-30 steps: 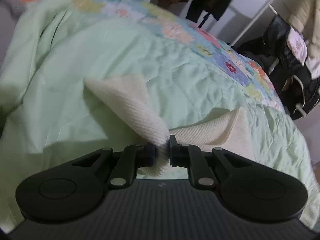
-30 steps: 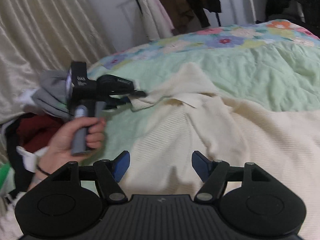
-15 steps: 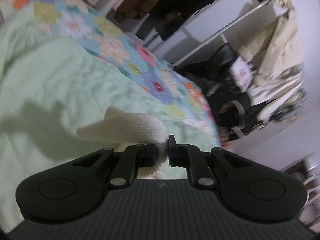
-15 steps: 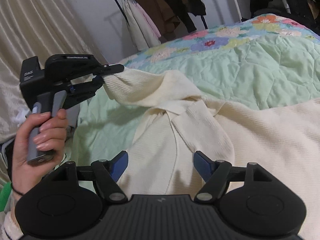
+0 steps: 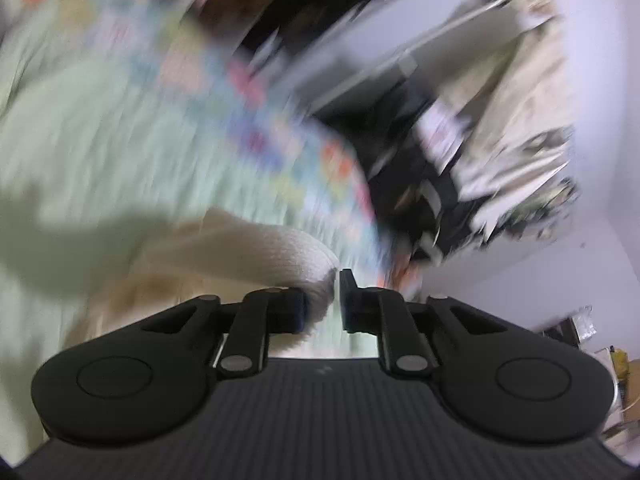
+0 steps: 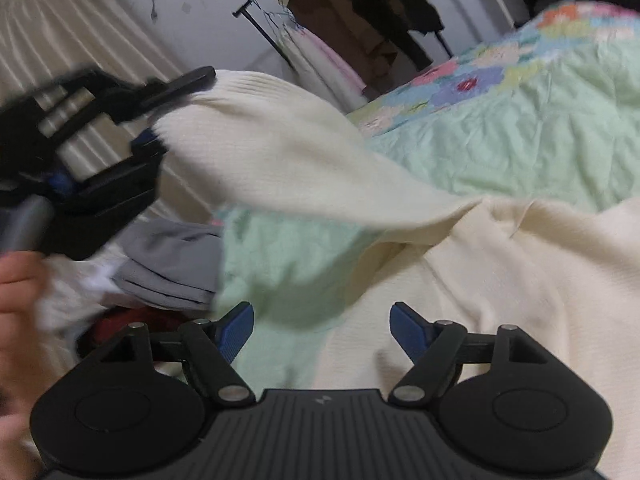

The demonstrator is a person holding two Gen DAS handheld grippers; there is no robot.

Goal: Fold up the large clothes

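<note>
A cream knit sweater lies spread on the green quilt of a bed. My left gripper is shut on the cuff of its sleeve and holds it up in the air. In the right wrist view the left gripper is at upper left with the sleeve stretched from it down to the sweater's shoulder. My right gripper is open and empty, low over the sweater's left edge and the quilt. The left wrist view is blurred by motion.
The green quilt has a flowered border. A pile of grey, white and red clothes lies left of the bed. A clothes rack with hanging garments stands behind. Bags and coats hang by the wall.
My left gripper has lifted the sleeve cuff higher and swung it toward the sweater's body. The sleeve now hangs stretched in the air. My right gripper has stayed open, moving slightly left.
</note>
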